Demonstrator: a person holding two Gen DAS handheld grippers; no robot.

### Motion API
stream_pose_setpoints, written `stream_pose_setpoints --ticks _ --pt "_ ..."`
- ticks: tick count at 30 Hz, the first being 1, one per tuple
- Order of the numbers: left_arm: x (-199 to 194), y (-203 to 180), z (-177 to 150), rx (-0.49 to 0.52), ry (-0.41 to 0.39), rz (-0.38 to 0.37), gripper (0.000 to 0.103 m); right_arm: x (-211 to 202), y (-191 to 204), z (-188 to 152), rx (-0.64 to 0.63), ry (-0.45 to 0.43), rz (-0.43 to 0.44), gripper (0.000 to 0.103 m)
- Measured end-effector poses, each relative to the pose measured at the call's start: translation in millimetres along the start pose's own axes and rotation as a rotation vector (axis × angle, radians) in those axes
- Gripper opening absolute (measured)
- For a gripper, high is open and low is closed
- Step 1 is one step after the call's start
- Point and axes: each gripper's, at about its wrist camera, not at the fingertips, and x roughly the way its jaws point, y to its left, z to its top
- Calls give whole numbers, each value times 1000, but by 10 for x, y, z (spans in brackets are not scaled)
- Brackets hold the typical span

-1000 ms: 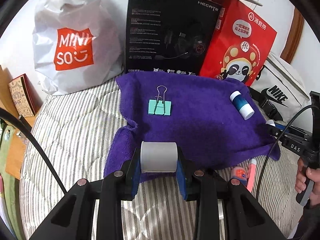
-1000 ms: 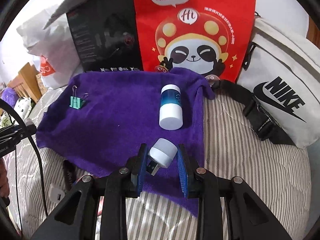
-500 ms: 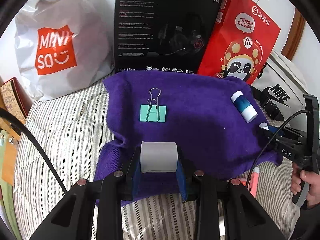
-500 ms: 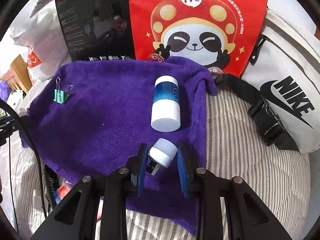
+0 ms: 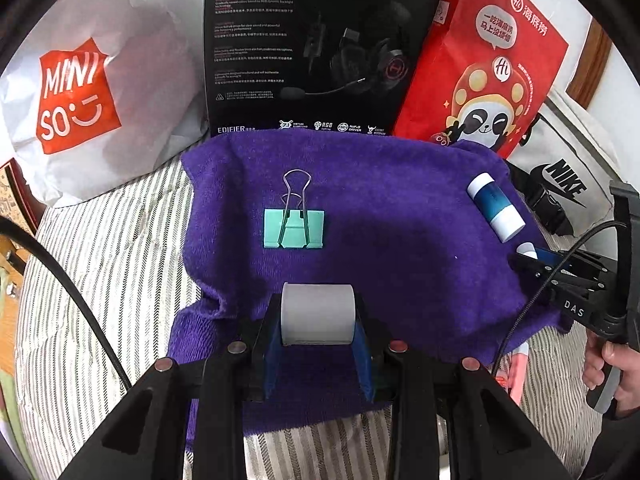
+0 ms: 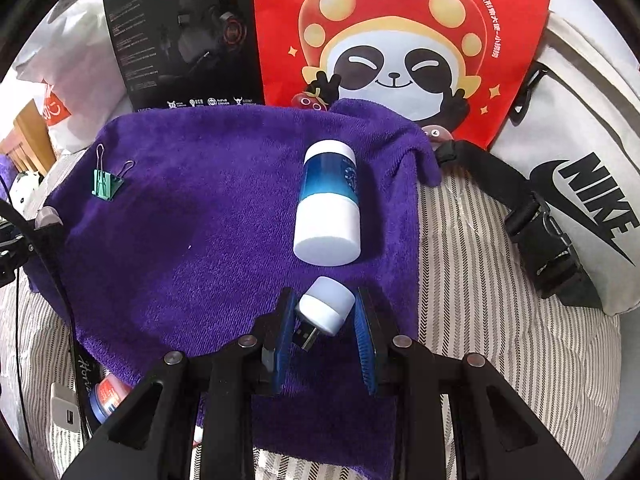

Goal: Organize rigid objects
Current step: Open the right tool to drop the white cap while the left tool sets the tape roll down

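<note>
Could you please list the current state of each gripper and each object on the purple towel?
left gripper: shut on the grey cylinder, above the towel's near edge.
right gripper: shut on the white USB light, plug pointing down-left.
binder clip: lying flat, handles folded up, free.
blue-and-white bottle: lying on its side, free.
purple towel: spread over the striped bedding.

A bed with a striped cover (image 5: 104,280) carries everything; a purple towel (image 5: 400,240) is spread across its middle; at the back a white shopping bag (image 5: 100,92), a black box (image 5: 316,44) and a red paper bag (image 5: 480,76) stand; a white Nike bag (image 6: 572,176) lies to the right.
</note>
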Motion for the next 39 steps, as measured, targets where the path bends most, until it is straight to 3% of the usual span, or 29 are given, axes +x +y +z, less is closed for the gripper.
stream_pose_setpoints --ticks 20,23,27,39 --pt "171 92 101 -16 21 2 30 99 74 30 -23 -3 24 30" --pt "229 74 141 -8 11 34 30 77 60 15 -31 -1 46 34" --pt "306 66 152 2 16 58 30 9 48 0 -21 -9 89 51" --pt "378 -55 111 59 -6 121 30 -609 -233 -210 80 -66 66 56"
